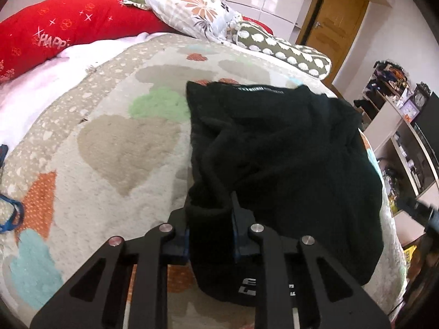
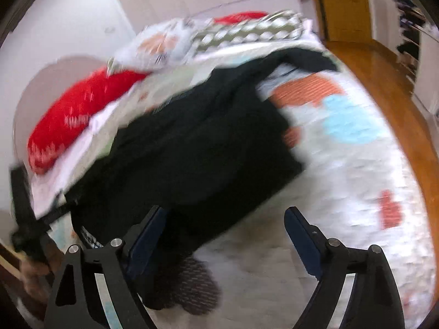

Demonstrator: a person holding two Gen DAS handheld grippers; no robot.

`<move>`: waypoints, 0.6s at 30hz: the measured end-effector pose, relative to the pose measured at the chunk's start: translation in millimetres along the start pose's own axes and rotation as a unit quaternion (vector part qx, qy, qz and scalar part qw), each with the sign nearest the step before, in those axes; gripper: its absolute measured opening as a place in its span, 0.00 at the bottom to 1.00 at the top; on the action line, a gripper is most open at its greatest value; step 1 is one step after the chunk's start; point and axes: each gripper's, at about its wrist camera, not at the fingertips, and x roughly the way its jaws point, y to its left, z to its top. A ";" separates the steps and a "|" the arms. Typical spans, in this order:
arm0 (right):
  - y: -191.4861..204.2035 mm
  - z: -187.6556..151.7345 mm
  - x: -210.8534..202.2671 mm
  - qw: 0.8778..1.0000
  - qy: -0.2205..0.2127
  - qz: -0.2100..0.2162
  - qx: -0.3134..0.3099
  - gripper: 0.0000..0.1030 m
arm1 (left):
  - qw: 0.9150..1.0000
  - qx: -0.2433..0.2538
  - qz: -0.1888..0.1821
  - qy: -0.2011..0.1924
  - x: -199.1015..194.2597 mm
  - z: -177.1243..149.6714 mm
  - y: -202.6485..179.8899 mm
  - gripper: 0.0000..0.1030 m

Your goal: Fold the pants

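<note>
Left wrist view shows your left hand-held gripper clamped on a near edge of the black pants, which lie bunched on the bed. Your right hand-held gripper stands apart, holding nothing; lift now and the loose side may sag and twist.
</note>
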 end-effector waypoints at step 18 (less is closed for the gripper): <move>-26.7 73.6 104.1 1.000 0.022 -0.009 0.000 0.06 | 0.998 -0.035 0.046 0.000 -0.2 6.5 33.3 0.18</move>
